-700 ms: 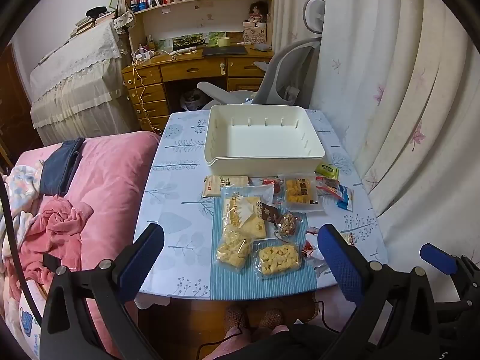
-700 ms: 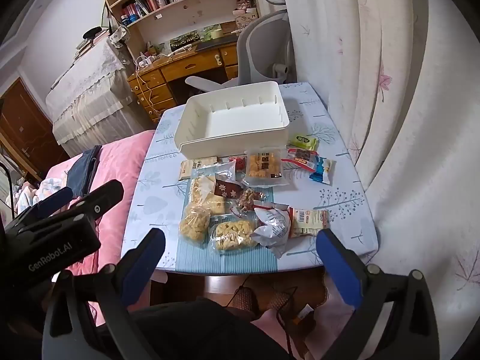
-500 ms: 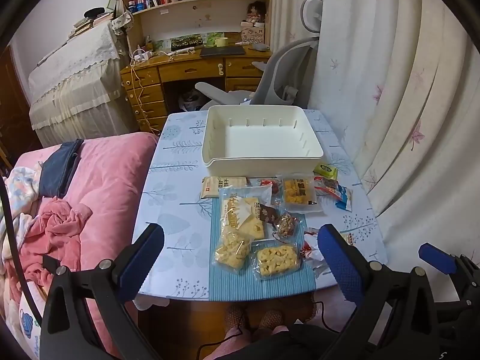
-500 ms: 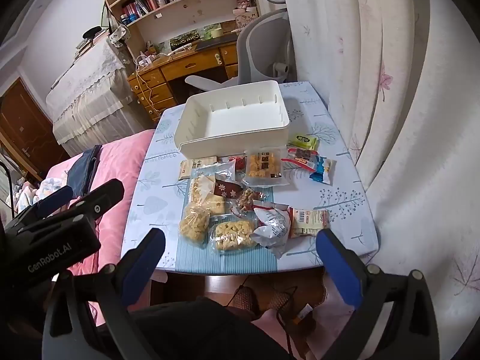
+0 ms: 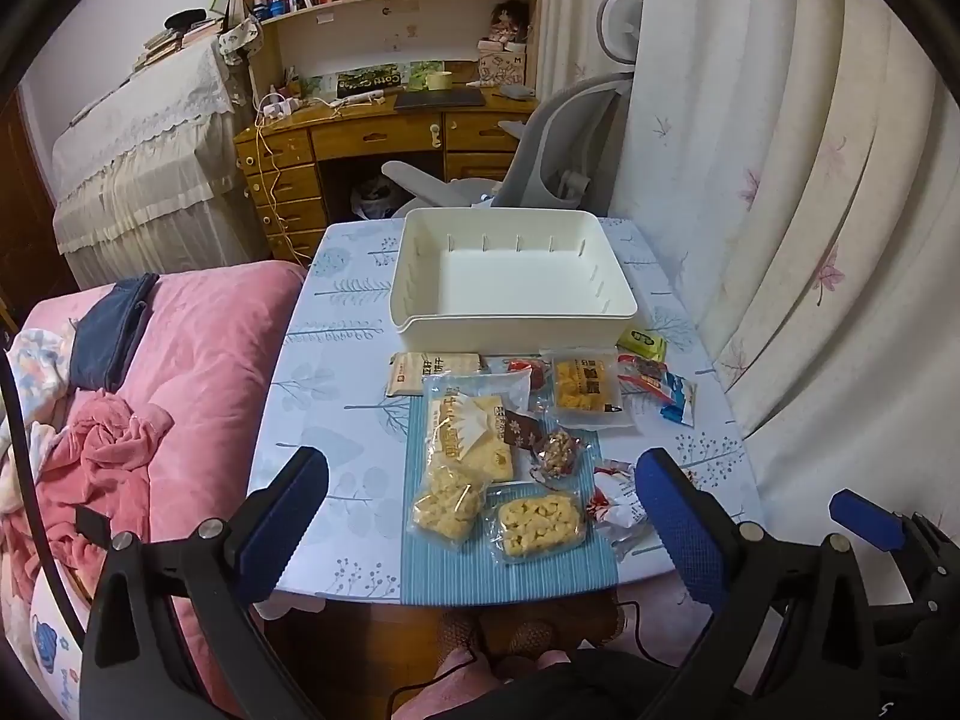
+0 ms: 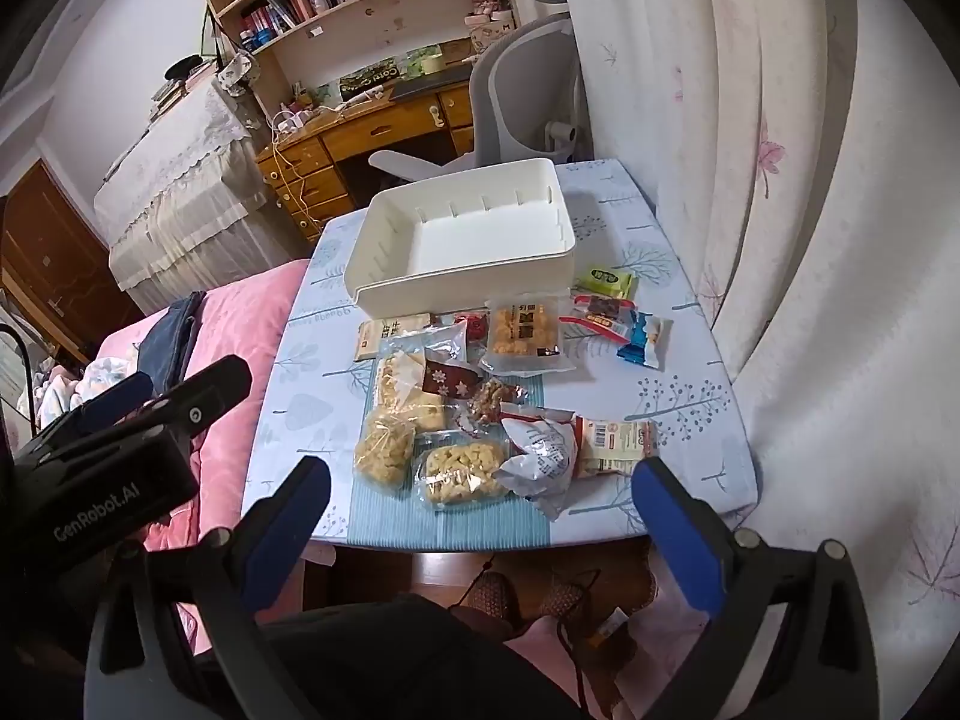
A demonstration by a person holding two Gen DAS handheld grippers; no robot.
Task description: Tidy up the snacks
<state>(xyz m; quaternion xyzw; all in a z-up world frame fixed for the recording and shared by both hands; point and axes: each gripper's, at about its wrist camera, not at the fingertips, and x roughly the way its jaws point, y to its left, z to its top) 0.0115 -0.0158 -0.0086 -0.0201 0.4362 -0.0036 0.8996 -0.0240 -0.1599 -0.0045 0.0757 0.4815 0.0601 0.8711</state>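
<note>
Both our tongs, left tongs [image 5: 483, 531] and right tongs [image 6: 480, 513], gape wide, empty. Only the right view shows the barcode packet [image 6: 618, 444] beyond the crumpled wrapper [image 6: 540, 459], well short of the white bin [image 6: 462, 240].

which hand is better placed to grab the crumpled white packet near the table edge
Right, probably. The crumpled white packet lies toward the right of the snack pile, close to the right gripper, whose fingers are open and empty. From the left gripper it sits off beside the right finger.

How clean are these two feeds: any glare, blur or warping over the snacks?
Left wrist view: even dim indoor light, snack packets sharp, no glare on the white bin, edges bowed by the fisheye, black vignette corners. Right wrist view: same warping, curtain bent, slight sheen on the silver wrapper, tongs soft up close.
</note>
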